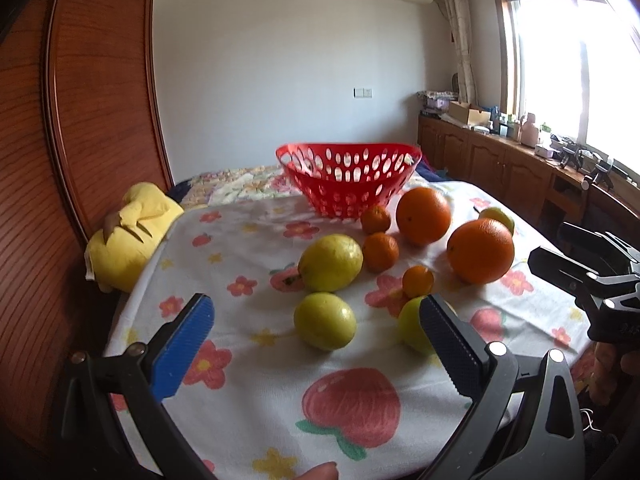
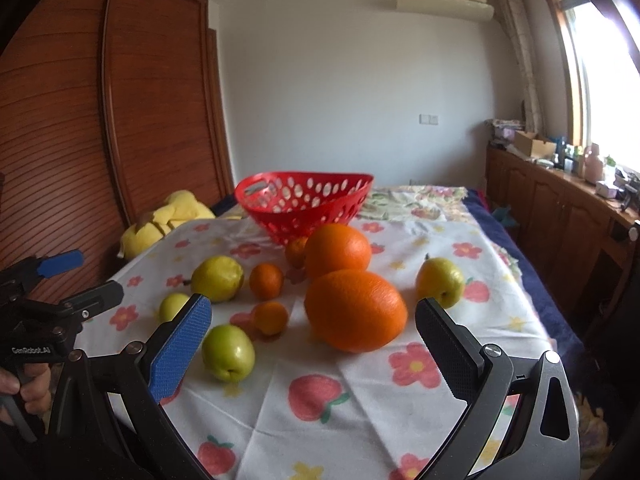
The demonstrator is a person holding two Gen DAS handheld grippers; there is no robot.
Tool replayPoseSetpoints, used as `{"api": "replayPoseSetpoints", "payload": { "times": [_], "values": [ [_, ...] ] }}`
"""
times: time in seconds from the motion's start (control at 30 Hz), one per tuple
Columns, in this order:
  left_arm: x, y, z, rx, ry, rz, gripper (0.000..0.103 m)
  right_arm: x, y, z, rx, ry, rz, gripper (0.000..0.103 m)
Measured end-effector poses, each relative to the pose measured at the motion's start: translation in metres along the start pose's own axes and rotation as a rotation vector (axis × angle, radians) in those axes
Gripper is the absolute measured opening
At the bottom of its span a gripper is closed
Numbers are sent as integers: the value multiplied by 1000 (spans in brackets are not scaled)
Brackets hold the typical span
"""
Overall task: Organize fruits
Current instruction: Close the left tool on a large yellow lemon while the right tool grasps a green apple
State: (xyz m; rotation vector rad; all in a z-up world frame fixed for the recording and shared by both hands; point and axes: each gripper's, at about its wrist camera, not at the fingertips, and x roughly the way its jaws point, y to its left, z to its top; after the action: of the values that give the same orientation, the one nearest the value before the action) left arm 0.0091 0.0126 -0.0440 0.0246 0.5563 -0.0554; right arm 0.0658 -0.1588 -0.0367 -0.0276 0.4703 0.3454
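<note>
Fruits are lying loose on a flowered cloth that is covering the desk, all of them outside the red basket, which is standing empty at the far end of the cloth. Two big oranges are sitting near the middle, the nearer orange just in front of the farther orange, the two looking as if they are touching in the right wrist view. Three small mandarins are sitting to their left: one by the basket, one in the middle and one nearest the camera. Yellow-green fruits are lying around them: a large one at the left, a small one beside it, a green one closest in, and a stemmed one alone at the right. The right gripper is hanging low over the near edge with its jaws spread wide and gripping nothing. The left gripper is likewise gaping, its jaws empty, with a yellow-green fruit lying between them in its own view. In the right wrist view the left gripper's body is showing white lettering that seems to read "GenRobot.AI", and a hand is gripping its handle. A yellow plush toy is lying beside the desk at the left.
</note>
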Motion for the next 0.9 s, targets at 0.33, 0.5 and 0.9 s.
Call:
{"api": "replayPoseSetpoints", "payload": {
  "times": [0.33,0.5,0.9],
  "values": [
    [27,9,-15,-18,73,-18,102,38,21,-11,-60,66,104,101],
    [36,13,-18,-31,96,-49,102,58,28,-13,-84,95,140,99],
    [64,22,-15,-40,130,-75,97,86,41,-30,-109,197,213,79]
  ]
}}
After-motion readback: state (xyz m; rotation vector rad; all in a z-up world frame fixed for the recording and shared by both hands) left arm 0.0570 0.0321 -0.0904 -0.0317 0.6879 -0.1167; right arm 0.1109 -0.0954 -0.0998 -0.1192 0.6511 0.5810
